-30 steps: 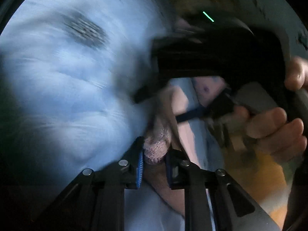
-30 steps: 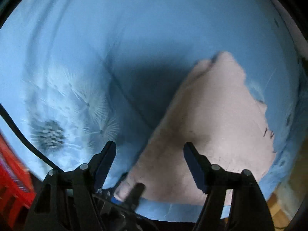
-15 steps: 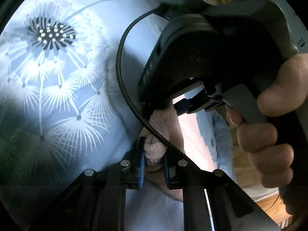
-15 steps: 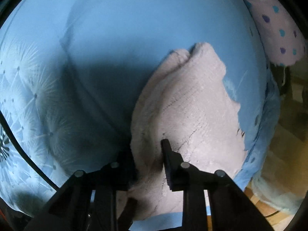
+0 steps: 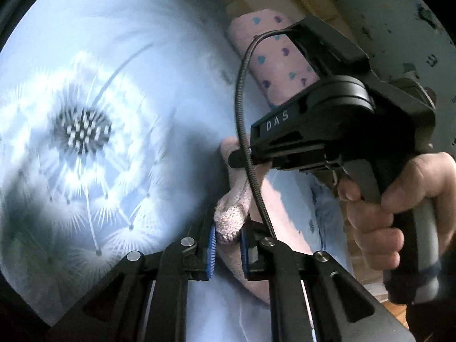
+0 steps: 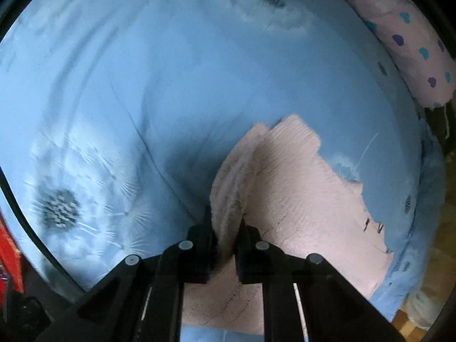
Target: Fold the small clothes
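Note:
A pale pink knitted garment lies on a light blue bedspread printed with white dandelions. My right gripper is shut on a raised fold along the garment's left edge. My left gripper is shut on another bunched part of the same garment. In the left wrist view the right gripper's black body and the hand holding it are close by at the right, just beyond my left fingertips. The rest of the garment spreads flat to the right in the right wrist view.
A pink pillow with blue and purple hearts lies at the bed's far right edge; it also shows in the left wrist view. The bed's edge and wooden floor are at the lower right. Something red sits at the left.
My right gripper has gone from open over the garment to shut on its left edge fold. My left gripper stayed shut on the garment, and both have lifted the edge slightly.

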Action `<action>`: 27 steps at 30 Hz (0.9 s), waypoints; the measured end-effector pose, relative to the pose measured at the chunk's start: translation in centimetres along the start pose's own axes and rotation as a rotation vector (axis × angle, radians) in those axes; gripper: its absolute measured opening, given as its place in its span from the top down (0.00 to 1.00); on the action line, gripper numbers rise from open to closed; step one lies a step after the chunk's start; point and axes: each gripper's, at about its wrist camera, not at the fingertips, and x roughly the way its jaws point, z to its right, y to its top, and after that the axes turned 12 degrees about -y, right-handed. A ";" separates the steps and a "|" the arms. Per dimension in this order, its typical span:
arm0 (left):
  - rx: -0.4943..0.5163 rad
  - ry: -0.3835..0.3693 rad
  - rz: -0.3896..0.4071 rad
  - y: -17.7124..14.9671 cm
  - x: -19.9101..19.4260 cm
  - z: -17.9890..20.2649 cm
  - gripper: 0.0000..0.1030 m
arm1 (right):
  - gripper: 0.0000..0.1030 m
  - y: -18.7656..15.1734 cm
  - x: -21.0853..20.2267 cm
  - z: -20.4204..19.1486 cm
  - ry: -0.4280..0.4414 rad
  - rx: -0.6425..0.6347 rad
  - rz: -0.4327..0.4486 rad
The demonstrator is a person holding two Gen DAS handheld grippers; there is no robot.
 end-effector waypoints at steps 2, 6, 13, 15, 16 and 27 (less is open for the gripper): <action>0.041 0.007 0.019 0.3 -0.4 0.9 1.00 | 0.89 0.0 -0.9 0.5 0.032 0.005 0.026; 0.057 0.012 0.056 1.7 -2.0 0.9 1.00 | 0.90 -0.7 -2.4 1.0 0.134 0.023 0.075; 0.064 0.030 0.104 3.2 -5.3 -0.2 1.00 | 0.90 0.2 -4.9 -1.7 0.254 0.028 0.155; 0.086 0.015 0.098 2.4 -5.0 0.4 1.00 | 0.90 0.3 -4.8 -1.4 0.273 0.038 0.161; 0.096 0.003 0.090 2.2 -4.8 0.7 1.00 | 0.90 0.4 -4.5 -1.0 0.278 0.045 0.161; 0.199 -0.047 0.030 0.6 -2.4 3.7 1.00 | 0.89 -2.6 -4.7 4.0 0.305 0.045 0.242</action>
